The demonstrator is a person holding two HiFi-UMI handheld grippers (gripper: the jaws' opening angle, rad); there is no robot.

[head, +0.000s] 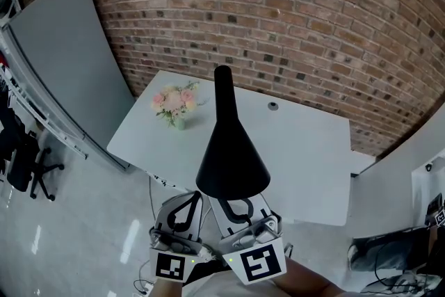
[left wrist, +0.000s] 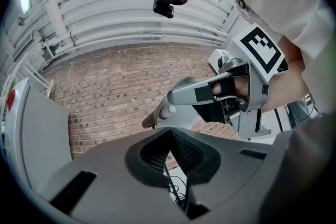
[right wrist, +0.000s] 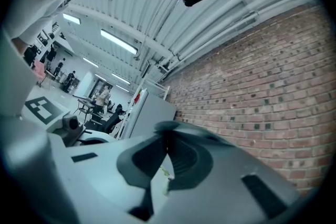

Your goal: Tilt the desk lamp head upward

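My left gripper (left wrist: 169, 132) has its jaws closed tip to tip with nothing between them, and my right gripper (right wrist: 167, 137) is the same: pads together, empty. I hold both low and close to my body, side by side and tilted up (their own views catch mostly ceiling and brick wall (head: 313, 17)). Just beyond them in the head view hangs the black lamp head (head: 233, 162), a cone with its wide mouth toward me and its neck (head: 223, 90) running away over the white table (head: 306, 149). Neither gripper appears to touch it. A small vase of flowers (head: 175, 103) stands well off on the table's left. I judge the task not yet begun. Next I need to part one pair of jaws, raise it to the cone's rim, take hold and pivot the head upward.
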